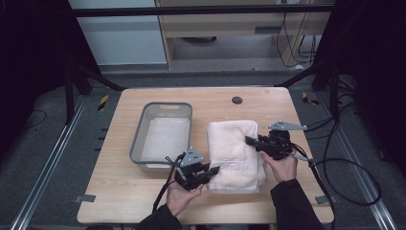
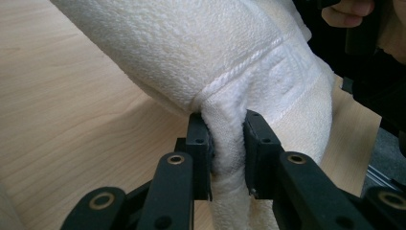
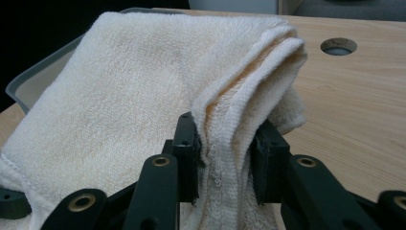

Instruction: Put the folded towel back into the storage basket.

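Grey floor (image 1: 52, 143); black curtains (image 1: 28, 43) — wooden cabinet (image 1: 230, 33)

One camera sits high above my side of the counter (image 1: 143, 201), looking forward and down. Two more ride my tongs, each staring close along its jaws. All three views share the folded towel (image 1: 234, 148).

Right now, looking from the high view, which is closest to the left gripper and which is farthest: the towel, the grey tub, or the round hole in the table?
1. Towel: clamped in the left gripper.
2. Grey tub: just behind it, on the table's left.
3. Round hole: farthest, near the table's far edge.
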`<state>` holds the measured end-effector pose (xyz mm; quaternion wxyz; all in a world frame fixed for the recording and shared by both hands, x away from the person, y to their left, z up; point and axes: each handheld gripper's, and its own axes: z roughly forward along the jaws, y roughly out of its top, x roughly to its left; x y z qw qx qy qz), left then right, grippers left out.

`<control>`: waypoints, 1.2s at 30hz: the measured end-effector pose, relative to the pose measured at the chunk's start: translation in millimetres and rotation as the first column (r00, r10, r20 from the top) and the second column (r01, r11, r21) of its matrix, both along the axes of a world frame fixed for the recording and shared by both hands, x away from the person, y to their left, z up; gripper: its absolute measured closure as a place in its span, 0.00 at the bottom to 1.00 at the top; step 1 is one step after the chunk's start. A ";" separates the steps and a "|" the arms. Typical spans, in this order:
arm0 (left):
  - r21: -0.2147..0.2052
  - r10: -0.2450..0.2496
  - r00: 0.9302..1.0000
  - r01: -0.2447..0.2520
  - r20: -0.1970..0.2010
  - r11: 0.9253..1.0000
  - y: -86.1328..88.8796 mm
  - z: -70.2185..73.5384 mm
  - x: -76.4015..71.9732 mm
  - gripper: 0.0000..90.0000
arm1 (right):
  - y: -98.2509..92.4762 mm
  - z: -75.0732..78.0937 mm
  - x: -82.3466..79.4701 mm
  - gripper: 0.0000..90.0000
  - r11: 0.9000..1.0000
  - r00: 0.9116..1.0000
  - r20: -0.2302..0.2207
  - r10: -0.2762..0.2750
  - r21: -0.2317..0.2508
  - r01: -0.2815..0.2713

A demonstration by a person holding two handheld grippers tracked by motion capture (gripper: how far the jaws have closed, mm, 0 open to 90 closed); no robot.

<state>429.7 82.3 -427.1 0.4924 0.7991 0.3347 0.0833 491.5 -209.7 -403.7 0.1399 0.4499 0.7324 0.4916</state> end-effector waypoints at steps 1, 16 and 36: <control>-0.002 -0.001 1.000 0.001 0.004 1.000 0.9 1.9 -0.1 0.83 | 0.1 1.0 -0.3 0.75 1.000 1.000 -0.003 -0.001 0.006 0.001; -0.033 0.010 0.999 -0.008 0.042 0.999 8.9 18.7 -2.1 0.83 | 6.5 22.0 -3.6 0.75 1.000 0.998 0.059 0.001 0.005 -0.001; -0.064 0.028 0.996 -0.023 0.090 0.998 19.7 39.7 1.3 0.83 | 15.2 47.2 -3.5 0.75 1.000 0.993 0.119 -0.010 0.029 0.007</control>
